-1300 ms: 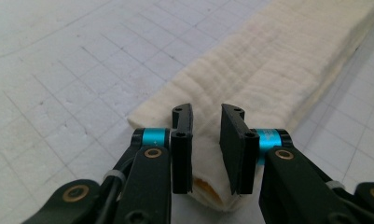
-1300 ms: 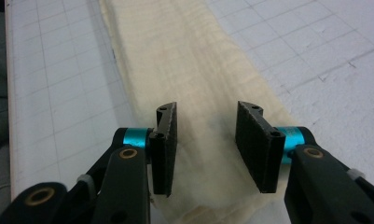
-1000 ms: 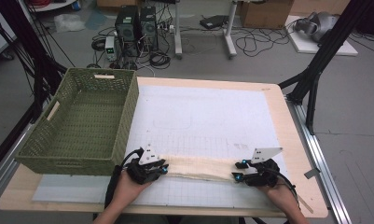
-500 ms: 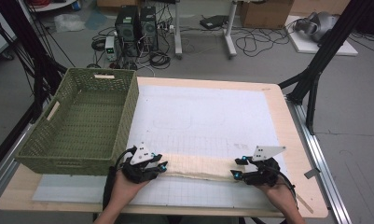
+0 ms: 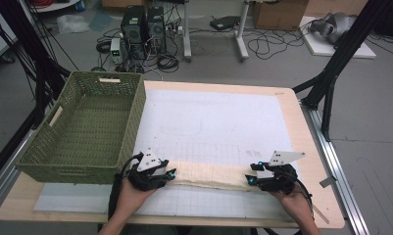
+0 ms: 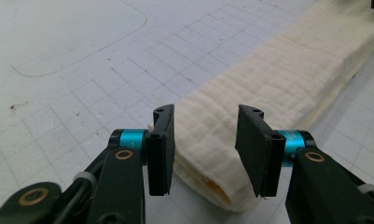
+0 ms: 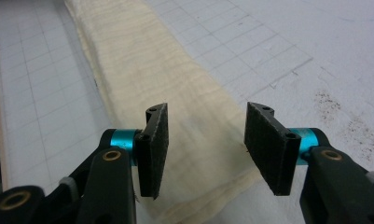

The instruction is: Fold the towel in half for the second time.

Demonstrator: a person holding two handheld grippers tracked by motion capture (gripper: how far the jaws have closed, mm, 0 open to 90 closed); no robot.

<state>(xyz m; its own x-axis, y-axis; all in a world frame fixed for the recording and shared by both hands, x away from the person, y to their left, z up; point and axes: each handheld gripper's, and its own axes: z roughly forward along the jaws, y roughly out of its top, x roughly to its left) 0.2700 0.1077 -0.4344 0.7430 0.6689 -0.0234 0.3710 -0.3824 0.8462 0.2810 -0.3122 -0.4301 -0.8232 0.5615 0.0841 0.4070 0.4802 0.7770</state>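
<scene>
Green wicker basket point(image 5: 84, 129) far left on the gridded mat point(image 5: 213, 122). Folded cream cloth strip point(image 5: 208, 174) lies near edge, between grippers. Left gripper point(image 6: 205, 140) jaws just opened, apart around its end; right gripper point(image 7: 205, 140) apart, unclamped. Risk: fold springs open once released.

Folded cloth point(image 6: 268, 88) ran off the left gripper view's top right edge. Its near end hid something orange point(image 6: 217, 189); identity unclear.

Soft crinkled cream cloth point(image 5: 208, 174); woven green basket point(image 5: 86, 127); matt white mat point(image 5: 213, 122)
</scene>
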